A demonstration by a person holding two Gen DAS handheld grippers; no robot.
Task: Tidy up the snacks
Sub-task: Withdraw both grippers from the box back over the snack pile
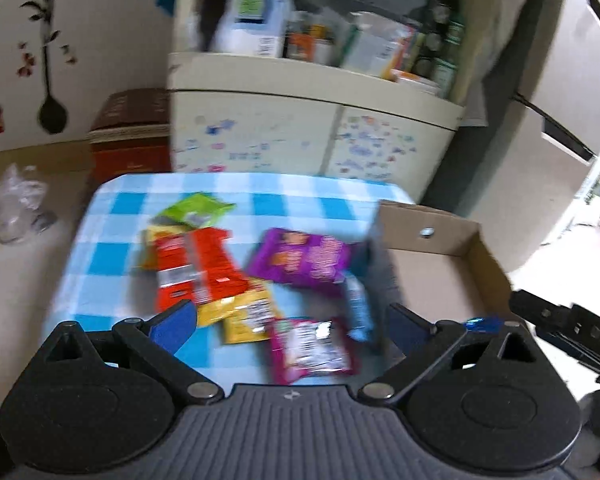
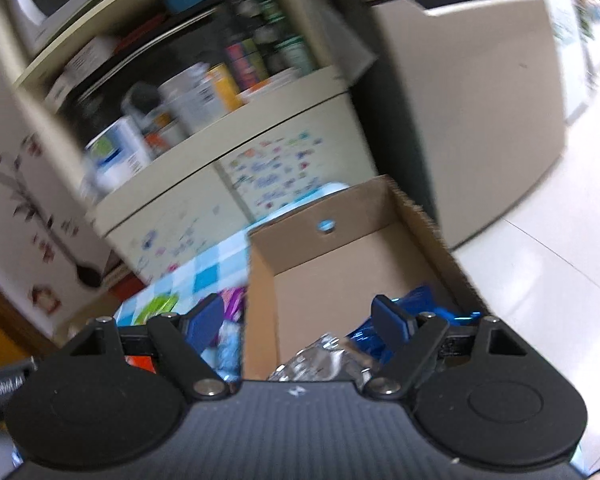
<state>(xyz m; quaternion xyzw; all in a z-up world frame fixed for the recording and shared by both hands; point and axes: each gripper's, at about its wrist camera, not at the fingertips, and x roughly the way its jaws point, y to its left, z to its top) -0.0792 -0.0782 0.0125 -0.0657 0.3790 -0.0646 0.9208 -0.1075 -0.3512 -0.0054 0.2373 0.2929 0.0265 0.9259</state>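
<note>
Snack packets: red, purple, yellow, green, scattered on checked tablecloth ahead of left gripper, spread wide, holding nothing. Cardboard box ahead of right gripper, parted, empty; blue packet inside. Cabinet beyond.

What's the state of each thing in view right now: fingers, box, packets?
left gripper: fingers wide apart, nothing between them
right gripper: fingers apart over the box's left wall, gripping nothing
cardboard box: open-topped, far end bare
blue packet: lying in the box
silver packet: lying in the box, near end
red packet: on the tablecloth, atop the yellow ones
purple packet: flat on the tablecloth beside the box
</note>
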